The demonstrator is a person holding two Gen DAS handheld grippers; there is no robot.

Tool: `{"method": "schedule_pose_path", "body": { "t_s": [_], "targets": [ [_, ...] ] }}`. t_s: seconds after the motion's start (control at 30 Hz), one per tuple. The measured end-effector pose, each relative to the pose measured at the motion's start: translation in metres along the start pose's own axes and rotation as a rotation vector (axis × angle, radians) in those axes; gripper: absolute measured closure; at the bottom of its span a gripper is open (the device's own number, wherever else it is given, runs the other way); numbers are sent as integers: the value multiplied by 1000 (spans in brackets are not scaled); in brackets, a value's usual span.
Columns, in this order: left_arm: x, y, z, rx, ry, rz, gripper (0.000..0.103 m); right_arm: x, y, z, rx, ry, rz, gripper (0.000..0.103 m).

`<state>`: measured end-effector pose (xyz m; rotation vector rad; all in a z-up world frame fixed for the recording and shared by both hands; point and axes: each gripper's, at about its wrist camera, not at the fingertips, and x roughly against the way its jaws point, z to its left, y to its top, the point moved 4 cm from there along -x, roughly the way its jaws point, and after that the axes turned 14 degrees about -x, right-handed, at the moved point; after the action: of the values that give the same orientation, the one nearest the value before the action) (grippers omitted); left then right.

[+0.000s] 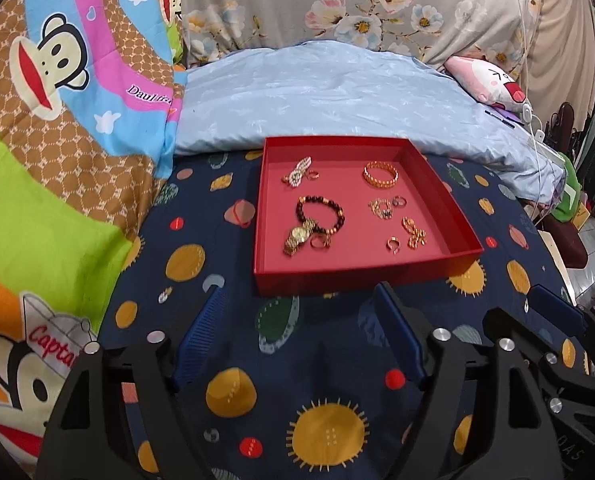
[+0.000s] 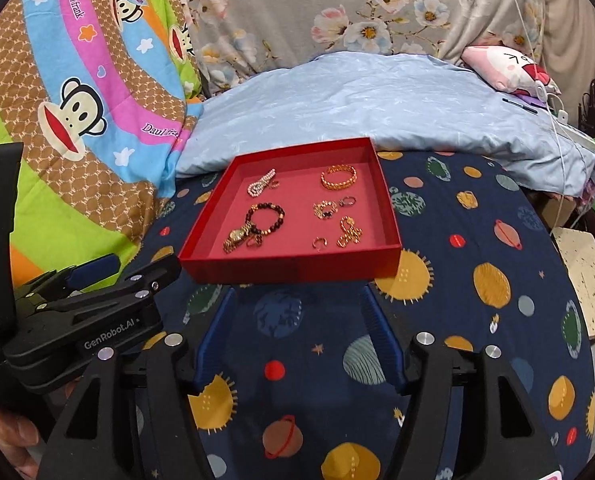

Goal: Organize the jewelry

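Left wrist view: left claw [image 1: 301,336] wide open, empty, low over the planet-print bed sheet [image 1: 225,272], just short of the red tray [image 1: 361,276] holding the jewelry; gold watch [image 1: 299,236] overlaps the beaded bracelet [image 1: 320,212] near-left. Right wrist view: right claw [image 2: 297,336] also spread, empty; best to pinch the watch band alone to separate them.

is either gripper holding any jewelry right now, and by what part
Nothing is held. The left hand-held gripper and right hand-held gripper are both open and empty, short of the red tray.
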<state>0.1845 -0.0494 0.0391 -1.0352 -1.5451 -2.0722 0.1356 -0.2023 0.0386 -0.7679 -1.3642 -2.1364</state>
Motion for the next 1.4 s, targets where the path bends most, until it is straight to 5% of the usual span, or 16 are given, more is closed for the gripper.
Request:
{"method": "schedule_pose_path", "body": {
  "t_s": [0.53, 1.4],
  "targets": [
    [15, -34, -19, -1, 70, 15, 19, 20, -32, -17, 16, -129, -63, 29],
    [17, -43, -18, 17, 105, 32, 11, 24, -38, -25, -18, -141, -68, 21]
  ]
}}
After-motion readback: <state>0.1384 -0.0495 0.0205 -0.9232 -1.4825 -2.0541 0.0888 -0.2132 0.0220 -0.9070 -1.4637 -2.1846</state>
